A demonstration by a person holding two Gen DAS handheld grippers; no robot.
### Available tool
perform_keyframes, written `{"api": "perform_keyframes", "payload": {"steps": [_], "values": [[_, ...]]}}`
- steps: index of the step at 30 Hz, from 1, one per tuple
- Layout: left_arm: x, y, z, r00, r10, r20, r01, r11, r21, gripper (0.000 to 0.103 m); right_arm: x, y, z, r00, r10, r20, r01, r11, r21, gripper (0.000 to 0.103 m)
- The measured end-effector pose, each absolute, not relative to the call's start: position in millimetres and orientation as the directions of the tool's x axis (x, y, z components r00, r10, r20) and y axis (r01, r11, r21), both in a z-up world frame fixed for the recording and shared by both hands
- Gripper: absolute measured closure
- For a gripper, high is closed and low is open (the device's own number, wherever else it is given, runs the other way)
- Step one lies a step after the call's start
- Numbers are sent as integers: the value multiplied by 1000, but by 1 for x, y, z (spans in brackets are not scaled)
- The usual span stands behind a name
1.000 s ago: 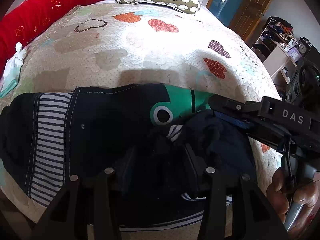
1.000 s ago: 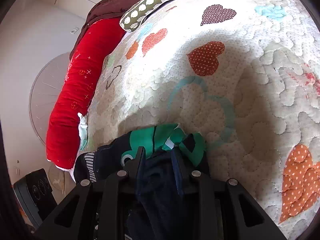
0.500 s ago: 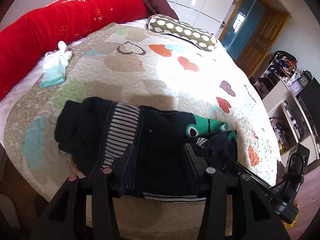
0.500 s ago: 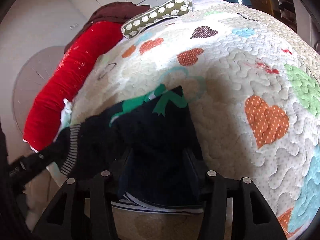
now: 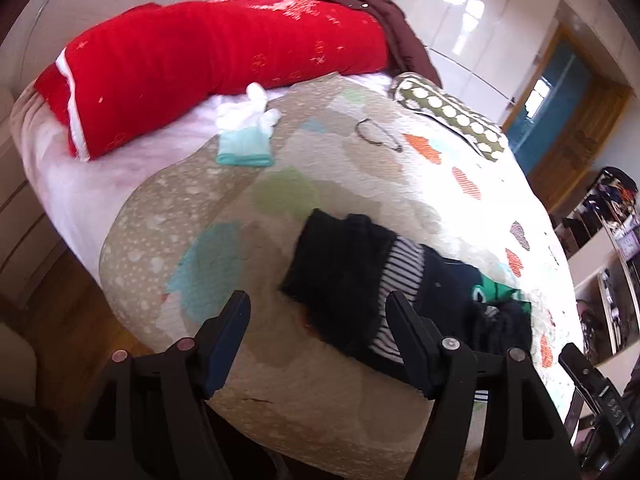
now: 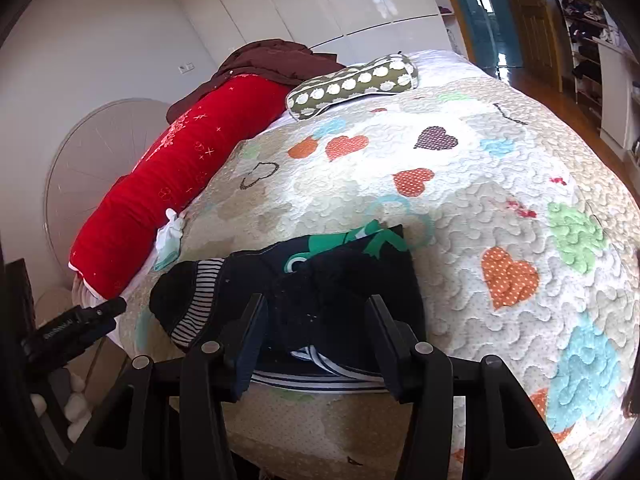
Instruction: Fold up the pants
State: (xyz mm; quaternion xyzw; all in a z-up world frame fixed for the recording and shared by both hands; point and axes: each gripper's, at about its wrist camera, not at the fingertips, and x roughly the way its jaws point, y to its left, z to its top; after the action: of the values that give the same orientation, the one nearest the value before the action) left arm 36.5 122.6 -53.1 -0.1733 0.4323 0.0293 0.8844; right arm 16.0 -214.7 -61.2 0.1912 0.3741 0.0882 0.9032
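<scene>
Grippers (image 5: 316,312) (image 6: 316,316) both spread, empty above pants (image 6: 320,280) low centre; loose top layer likely to unfold.

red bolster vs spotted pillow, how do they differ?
The red bolster is plain red with faint small marks; the spotted pillow is olive with white dots. The bolster is much longer. A brown garment drapes over the bolster's far end; nothing lies on the pillow. Both lie at the quilt's head end.
</scene>
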Motion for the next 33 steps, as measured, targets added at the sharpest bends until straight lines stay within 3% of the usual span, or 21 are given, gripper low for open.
{"api": "perform_keyframes", "payload": {"steps": [3,5,12,17,23,25,26,27,29,33], "values": [[34,144,-72,596,-164,-786,-232,902,-364,34,35,-197,-58,648,373,-664,-77,899,431,45],[28,152,-77,607,-150,-781,-244,899,-363,34,52,-172,-55,589,418,-692,-150,897,415,41],[12,198,-97,615,-139,-776,-314,860,-403,34,121,-41,-58,366,503,-783,-382,848,367,40],[-3,230,-101,629,-119,-768,-355,835,-420,34,165,50,-80,274,371,-887,-433,871,231,37],[-12,248,-103,637,-121,-761,-369,819,-439,34,187,112,-141,276,55,-960,-469,879,-85,29],[-12,248,-102,642,-125,-756,-363,820,-443,34,183,114,-141,312,49,-949,-479,870,-113,44],[-12,248,-102,643,-128,-755,-358,821,-444,34,182,111,-137,332,39,-942,-465,876,-127,66],[-11,245,-102,643,-134,-754,-351,823,-446,34,181,105,-132,336,57,-940,-462,880,-112,72],[-8,236,-101,642,-153,-751,-327,832,-449,34,180,92,-122,339,112,-934,-455,888,-59,79],[1,208,-96,639,-198,-743,-250,860,-445,34,172,57,-99,353,228,-908,-423,904,62,81]]}}
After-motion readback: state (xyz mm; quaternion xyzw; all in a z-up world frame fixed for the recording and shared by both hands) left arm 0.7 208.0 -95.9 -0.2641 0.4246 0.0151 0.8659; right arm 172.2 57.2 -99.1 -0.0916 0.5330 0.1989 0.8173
